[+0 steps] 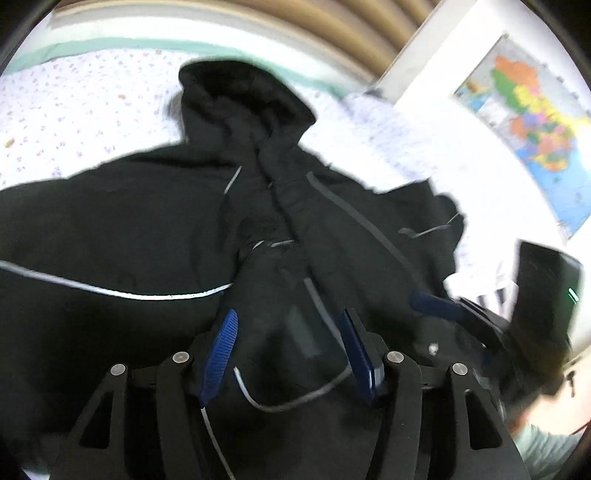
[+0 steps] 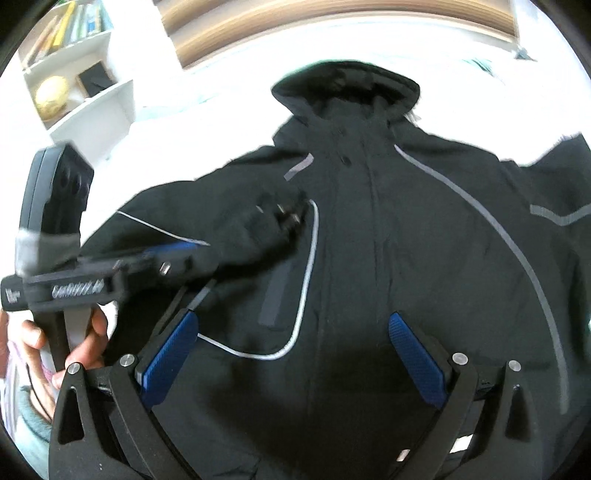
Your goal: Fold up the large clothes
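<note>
A large black hooded jacket (image 1: 122, 229) with thin grey piping lies spread on a bed, hood at the far end; it also fills the right wrist view (image 2: 399, 236). My left gripper (image 1: 288, 325) hovers open over the jacket's lower front, blue pads apart with fabric showing between them. In the right wrist view it (image 2: 184, 251) reaches in from the left over a folded sleeve, held by a hand. My right gripper (image 2: 293, 330) is open and empty just above the jacket's front. It shows blurred in the left wrist view (image 1: 439, 306) at the right.
The bed has a white sheet with small purple print (image 1: 81, 99) and a green band at its far edge. A wall map (image 1: 535, 129) hangs on the right. A white bookshelf (image 2: 77, 74) stands at the left. A wooden headboard (image 2: 332, 26) lies beyond the hood.
</note>
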A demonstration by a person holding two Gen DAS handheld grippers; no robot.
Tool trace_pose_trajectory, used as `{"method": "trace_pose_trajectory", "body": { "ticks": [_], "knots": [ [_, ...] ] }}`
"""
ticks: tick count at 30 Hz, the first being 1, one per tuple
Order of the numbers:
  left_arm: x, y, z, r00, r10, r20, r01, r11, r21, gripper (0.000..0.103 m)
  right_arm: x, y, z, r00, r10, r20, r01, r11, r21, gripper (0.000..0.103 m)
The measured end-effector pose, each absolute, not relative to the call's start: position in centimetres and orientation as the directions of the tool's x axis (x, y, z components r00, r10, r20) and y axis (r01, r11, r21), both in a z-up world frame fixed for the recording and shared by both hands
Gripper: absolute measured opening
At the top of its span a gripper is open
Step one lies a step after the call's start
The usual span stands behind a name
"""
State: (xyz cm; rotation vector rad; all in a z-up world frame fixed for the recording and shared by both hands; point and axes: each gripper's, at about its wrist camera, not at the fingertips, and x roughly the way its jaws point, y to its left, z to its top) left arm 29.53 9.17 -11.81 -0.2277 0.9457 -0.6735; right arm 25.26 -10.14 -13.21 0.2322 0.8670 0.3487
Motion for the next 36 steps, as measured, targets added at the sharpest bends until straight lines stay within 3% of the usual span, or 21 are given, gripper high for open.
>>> {"method": "trace_pose_trajectory", "body": {
  "ticks": [4,10,16,17,18,19,20,24,30,34,36],
  "knots": [
    [28.3,12.1,-9.7,0.513,-0.584,-0.629,0.386,0.811,-0.439,0.059,28.6,-10.4,-12.5,0.535,0.466,-0.705,-0.213,0.881,0.422,0.099],
    [27.5,16.3,-9.2,0.620,-0.470,-0.628,0.271,0.880,-0.391,0.059,34.2,-8.6,-17.2,0.404,0.578,-0.709,-0.159,0.808,0.568,0.093],
    [28.0,19.0,-10.2,0.622,-0.484,-0.615,0.216,0.861,-0.460,0.059,36.0,-6.6,-19.1,0.443,0.553,-0.706,-0.094,0.812,0.577,0.092],
    [27.9,19.0,-10.2,0.628,-0.476,-0.616,0.211,0.866,-0.454,0.059,35.8,-6.3,-18.8,0.465,0.529,-0.710,-0.103,0.829,0.550,0.090],
    [27.8,18.8,-10.2,0.633,-0.466,-0.619,0.207,0.872,-0.444,0.059,35.8,-6.1,-18.5,0.477,0.511,-0.715,-0.109,0.842,0.529,0.082],
    [27.8,18.5,-10.2,0.636,-0.455,-0.623,0.207,0.878,-0.431,0.059,35.5,-6.0,-18.1,0.491,0.502,-0.712,-0.131,0.851,0.509,0.062],
    [27.7,18.2,-10.1,0.639,-0.444,-0.628,0.209,0.886,-0.414,0.059,35.1,-5.8,-17.8,0.483,0.517,-0.707,-0.163,0.846,0.508,0.058],
    [27.2,17.2,-9.7,0.656,-0.406,-0.636,0.216,0.909,-0.358,0.059,34.4,-7.0,-17.4,0.489,0.518,-0.702,-0.138,0.841,0.523,0.067],
    [27.3,17.3,-10.3,0.649,-0.412,-0.640,0.205,0.904,-0.374,0.059,37.0,-6.3,-19.1,0.409,0.613,-0.676,-0.141,0.775,0.617,0.067],
    [26.8,17.5,-9.8,0.665,-0.370,-0.649,0.195,0.925,-0.327,0.059,36.5,-4.8,-17.7,0.468,0.576,-0.670,-0.226,0.811,0.540,0.042],
    [26.6,17.5,-9.0,0.684,-0.356,-0.637,0.188,0.929,-0.318,0.059,35.2,-5.3,-15.6,0.533,0.539,-0.652,-0.262,0.838,0.479,0.039]
  ]
}}
